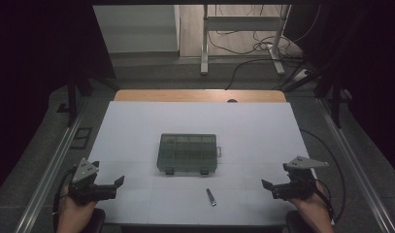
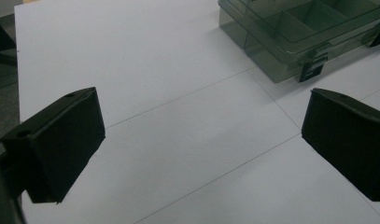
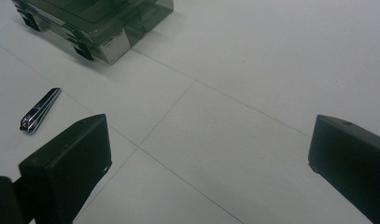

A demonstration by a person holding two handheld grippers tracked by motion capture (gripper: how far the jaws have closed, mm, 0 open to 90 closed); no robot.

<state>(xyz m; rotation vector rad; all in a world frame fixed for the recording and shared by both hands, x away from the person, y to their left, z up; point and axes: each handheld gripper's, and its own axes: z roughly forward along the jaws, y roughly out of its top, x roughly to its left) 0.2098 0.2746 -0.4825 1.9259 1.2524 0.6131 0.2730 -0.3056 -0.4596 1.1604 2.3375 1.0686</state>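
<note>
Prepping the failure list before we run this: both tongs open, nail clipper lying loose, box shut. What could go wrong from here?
1. The small flat silver metal nail clipper lies flush on the white table top; open right tongs may skate over it or push it away rather than pinch it.
2. The smoky translucent plastic compartment box appears latched by two dark clips; prying with left tongs could slide the box.
3. Dim lighting may hinder clipper tracking.
</note>
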